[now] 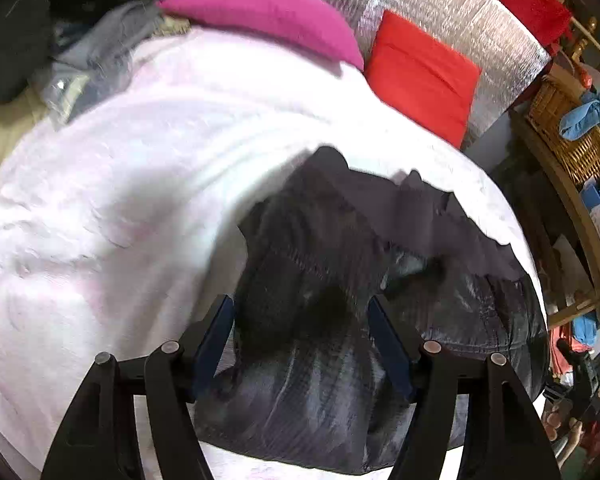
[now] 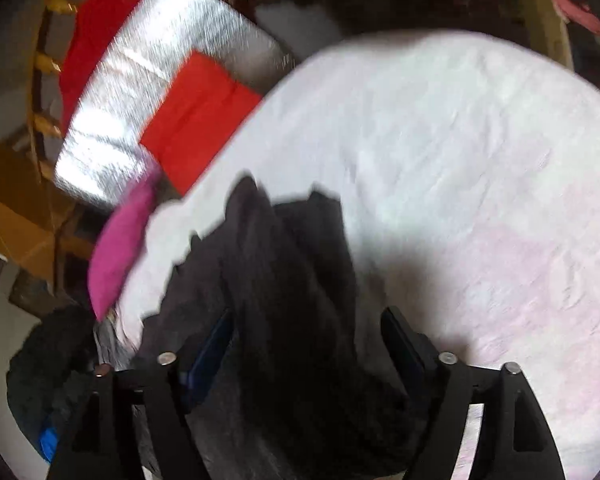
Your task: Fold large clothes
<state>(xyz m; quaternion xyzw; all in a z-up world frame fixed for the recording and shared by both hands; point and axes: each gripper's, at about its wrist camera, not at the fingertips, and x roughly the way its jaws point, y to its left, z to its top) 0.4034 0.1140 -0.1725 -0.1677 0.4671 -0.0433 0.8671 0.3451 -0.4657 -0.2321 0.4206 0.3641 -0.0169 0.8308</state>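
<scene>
biggest thing i see is the bed (image 1: 100,220), pale pink-white cover, used as the folding surface. one dark garment (image 1: 320,320), shiny quilted jacket by the look, lies bunched on it near the closer edge, right under both tools; i'd say it's there so it can be spread flat before folding. not flat yet, upper edge crumpled. two cushions at the head of the bed, out of the work area: one magenta cushion (image 1: 268,12), one red cushion (image 1: 420,76) leaning on the silver foil panel (image 1: 440,8). one wicker basket (image 1: 572,136) on a shelf off to the side. left gripper (image 1: 300,320): jaws wide apart, over the jacket, gripping nothing. right gripper (image 2: 308,344): jaws wide too, fabric lies between them but no pinch. frames blurred.
</scene>
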